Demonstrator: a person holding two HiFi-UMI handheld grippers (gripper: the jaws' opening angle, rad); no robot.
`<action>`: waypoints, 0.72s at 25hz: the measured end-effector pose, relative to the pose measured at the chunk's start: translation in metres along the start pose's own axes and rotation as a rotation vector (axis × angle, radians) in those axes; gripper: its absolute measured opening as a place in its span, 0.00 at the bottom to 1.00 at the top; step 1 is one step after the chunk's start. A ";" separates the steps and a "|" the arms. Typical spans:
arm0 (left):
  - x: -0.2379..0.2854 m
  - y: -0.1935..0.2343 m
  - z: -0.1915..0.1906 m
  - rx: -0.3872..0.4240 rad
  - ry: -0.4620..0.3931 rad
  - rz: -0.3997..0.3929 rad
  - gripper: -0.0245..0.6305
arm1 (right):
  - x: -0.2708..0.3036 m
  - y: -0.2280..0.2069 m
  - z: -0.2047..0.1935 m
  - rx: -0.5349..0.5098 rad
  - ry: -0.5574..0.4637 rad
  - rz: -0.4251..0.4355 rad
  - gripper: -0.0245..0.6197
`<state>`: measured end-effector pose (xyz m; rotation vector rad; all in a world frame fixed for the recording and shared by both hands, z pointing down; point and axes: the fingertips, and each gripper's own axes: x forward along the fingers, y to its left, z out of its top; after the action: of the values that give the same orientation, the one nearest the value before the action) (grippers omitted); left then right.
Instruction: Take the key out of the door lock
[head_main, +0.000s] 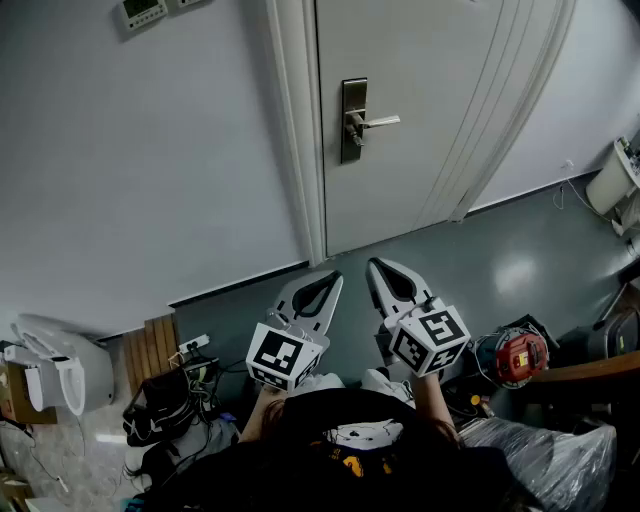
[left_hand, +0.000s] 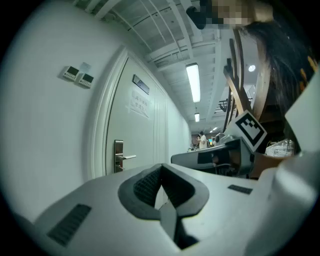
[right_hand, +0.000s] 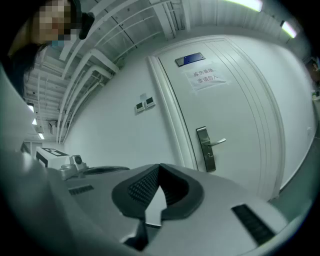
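White door (head_main: 420, 120) stood shut, a steel lock plate (head_main: 353, 110) and lever handle (head_main: 378, 122) on its left edge. The key was too small to make out there. Both tools hung low, well apart from the lock: the left gripper (head_main: 325, 282) and right gripper (head_main: 383, 268) each had jaws pressed together, pinching nothing.

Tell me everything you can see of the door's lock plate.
The lock plate is a tall, narrow rectangle, seemingly brushed metal, fixed upright near the left edge of the white door. A silvery lever sticks out level to its right. Something under the lever is too small to name. Nothing else touches it.
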<state>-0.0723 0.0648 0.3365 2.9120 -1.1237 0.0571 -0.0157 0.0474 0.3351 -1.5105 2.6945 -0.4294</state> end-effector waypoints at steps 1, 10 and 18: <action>-0.002 0.002 -0.002 -0.001 -0.001 -0.001 0.04 | 0.002 0.003 -0.002 0.001 -0.001 0.003 0.04; -0.020 0.010 -0.014 -0.020 0.011 -0.020 0.05 | 0.005 0.026 -0.014 -0.028 -0.002 -0.004 0.04; -0.015 0.014 -0.019 -0.033 0.014 -0.028 0.05 | 0.008 0.019 -0.012 -0.038 -0.004 -0.013 0.05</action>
<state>-0.0937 0.0654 0.3548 2.8933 -1.0707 0.0583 -0.0377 0.0534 0.3428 -1.5369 2.7063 -0.3771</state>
